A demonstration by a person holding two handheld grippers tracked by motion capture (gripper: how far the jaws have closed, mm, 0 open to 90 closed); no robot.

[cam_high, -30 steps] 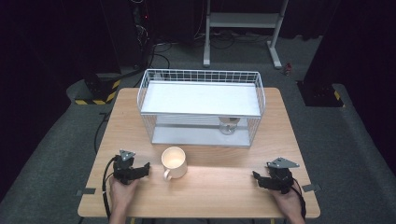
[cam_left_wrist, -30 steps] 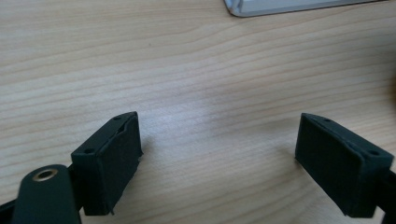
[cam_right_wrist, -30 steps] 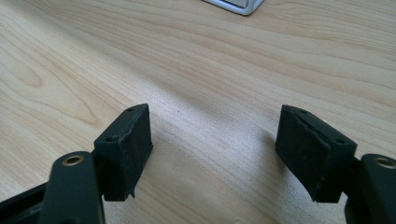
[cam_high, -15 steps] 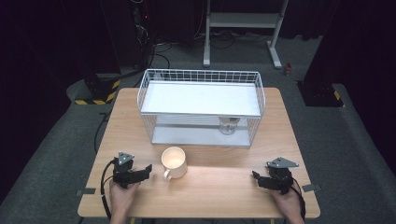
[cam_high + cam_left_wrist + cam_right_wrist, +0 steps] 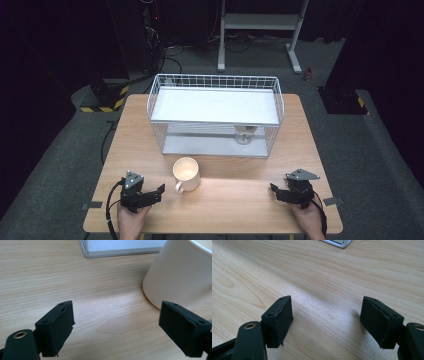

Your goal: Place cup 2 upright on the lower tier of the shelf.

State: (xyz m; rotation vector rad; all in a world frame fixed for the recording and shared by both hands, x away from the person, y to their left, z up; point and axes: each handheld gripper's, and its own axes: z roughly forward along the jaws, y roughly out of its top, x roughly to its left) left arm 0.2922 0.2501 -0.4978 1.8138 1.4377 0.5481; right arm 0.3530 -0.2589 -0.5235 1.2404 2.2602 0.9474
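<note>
High view shows our left gripper (image 5: 159, 190) spread wide beside the cream mug (image 5: 186, 173) on the surface (image 5: 230, 210) before the wire rack (image 5: 215, 115) — right gripper (image 5: 274, 189) released, idle — so a skewed approach could nudge the mug over.

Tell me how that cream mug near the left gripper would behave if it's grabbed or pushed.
The mug looks rigid and glazed, so probably slippery between flat pads and breakable if dropped. It stands upright on a wide base on the table, so a low push would likely slide it; a push near the rim could tip it.
</note>
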